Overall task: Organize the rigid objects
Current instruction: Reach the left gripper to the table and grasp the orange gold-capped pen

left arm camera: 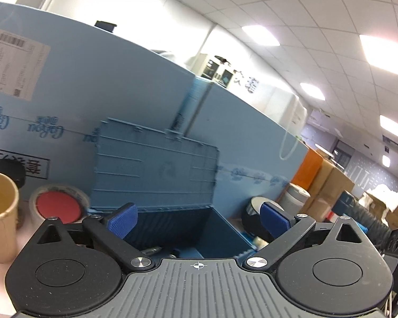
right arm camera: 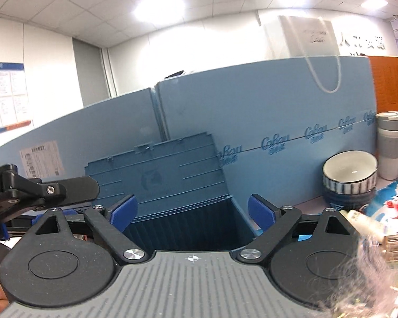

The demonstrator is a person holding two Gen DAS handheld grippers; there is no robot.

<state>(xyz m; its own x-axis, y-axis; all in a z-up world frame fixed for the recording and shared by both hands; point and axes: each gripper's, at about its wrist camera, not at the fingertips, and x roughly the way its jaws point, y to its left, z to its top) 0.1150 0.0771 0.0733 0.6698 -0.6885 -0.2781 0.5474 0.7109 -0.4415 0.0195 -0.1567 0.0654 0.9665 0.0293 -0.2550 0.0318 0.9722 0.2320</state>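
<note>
A blue plastic storage box (left arm camera: 217, 230) stands open on the desk, its lid (left arm camera: 156, 164) raised against the blue partition. Small items lie in its bottom, too dim to name. My left gripper (left arm camera: 199, 218) is open and empty, hovering over the box's near rim. In the right wrist view the same box (right arm camera: 188, 225) and its raised lid (right arm camera: 156, 175) sit straight ahead. My right gripper (right arm camera: 192, 212) is open and empty above the box opening. The other gripper's black body (right arm camera: 39, 190) shows at the left.
A paper cup (left arm camera: 0, 217) and a tape roll with a red centre (left arm camera: 58, 206) sit left of the box. A striped ceramic bowl (right arm camera: 350, 175) and a grey-white flask (right arm camera: 391, 145) stand at the right. The blue partition (right arm camera: 278, 111) closes off the back. Cardboard boxes (left arm camera: 329, 182) stand far right.
</note>
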